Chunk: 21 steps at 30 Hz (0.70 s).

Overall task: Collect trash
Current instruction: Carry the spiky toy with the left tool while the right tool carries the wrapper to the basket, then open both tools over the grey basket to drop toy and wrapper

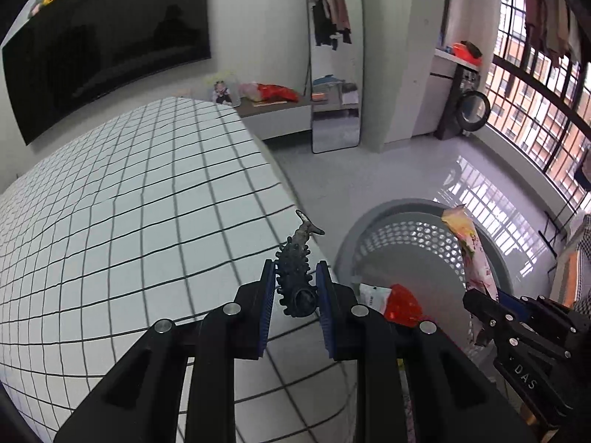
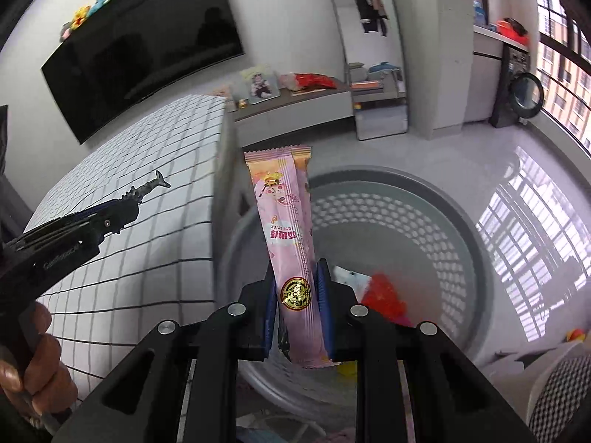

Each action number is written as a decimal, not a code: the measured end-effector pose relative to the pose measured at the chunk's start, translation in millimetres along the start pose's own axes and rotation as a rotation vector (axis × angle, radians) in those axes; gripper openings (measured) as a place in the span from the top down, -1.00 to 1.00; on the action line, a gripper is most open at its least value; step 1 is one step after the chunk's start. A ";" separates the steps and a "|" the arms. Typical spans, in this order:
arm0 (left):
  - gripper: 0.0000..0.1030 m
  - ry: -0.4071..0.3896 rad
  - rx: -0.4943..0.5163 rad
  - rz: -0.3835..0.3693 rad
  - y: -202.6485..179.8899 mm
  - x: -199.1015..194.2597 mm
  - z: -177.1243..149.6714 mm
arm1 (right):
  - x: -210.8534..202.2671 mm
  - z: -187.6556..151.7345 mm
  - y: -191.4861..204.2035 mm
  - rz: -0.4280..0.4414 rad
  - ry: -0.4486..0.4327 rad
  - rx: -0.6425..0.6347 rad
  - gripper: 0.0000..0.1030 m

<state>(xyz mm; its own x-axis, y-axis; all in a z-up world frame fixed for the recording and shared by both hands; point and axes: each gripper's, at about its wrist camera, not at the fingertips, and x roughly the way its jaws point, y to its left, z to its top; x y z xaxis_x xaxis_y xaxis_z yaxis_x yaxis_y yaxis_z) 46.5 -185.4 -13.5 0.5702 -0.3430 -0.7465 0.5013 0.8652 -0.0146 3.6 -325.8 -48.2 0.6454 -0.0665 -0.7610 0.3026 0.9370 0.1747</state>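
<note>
My left gripper [image 1: 295,288] is shut on a dark bumpy fish-shaped toy [image 1: 297,273] and holds it over the right edge of the grid-cloth table [image 1: 129,203]; the toy's tail [image 2: 157,181] shows in the right wrist view. My right gripper [image 2: 295,291] is shut on a long pink snack wrapper [image 2: 286,229] and holds it upright above the grey perforated basket [image 2: 461,221]. The basket [image 1: 391,236] stands on the floor beside the table. Red and white trash [image 2: 384,295] lies in its bottom.
A large black TV [image 1: 103,44] hangs on the wall behind the table. A low shelf [image 1: 273,110] with bags, a standing mirror [image 1: 334,74] and a washing machine [image 1: 467,107] line the far wall. Barred windows [image 1: 535,92] are at right over shiny floor [image 1: 406,173].
</note>
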 end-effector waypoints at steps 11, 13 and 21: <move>0.56 0.049 0.102 -0.026 -75.8 31.7 -2.7 | 3.0 -10.6 -47.0 -0.034 0.011 0.070 0.61; 0.55 0.053 0.104 -0.021 -78.5 33.4 -1.2 | 4.7 -10.4 -50.4 -0.028 0.011 0.075 0.60; -0.52 0.016 0.080 0.008 -79.1 28.9 2.0 | 5.3 -7.8 -56.2 -0.011 -0.014 0.076 0.21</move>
<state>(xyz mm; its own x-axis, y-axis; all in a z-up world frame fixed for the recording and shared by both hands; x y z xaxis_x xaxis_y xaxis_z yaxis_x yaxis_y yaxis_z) 24.7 -264.5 -32.6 0.5641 -0.3293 -0.7572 0.5475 0.8356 0.0444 -15.5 -376.2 -66.9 0.6512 -0.0816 -0.7545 0.3617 0.9074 0.2141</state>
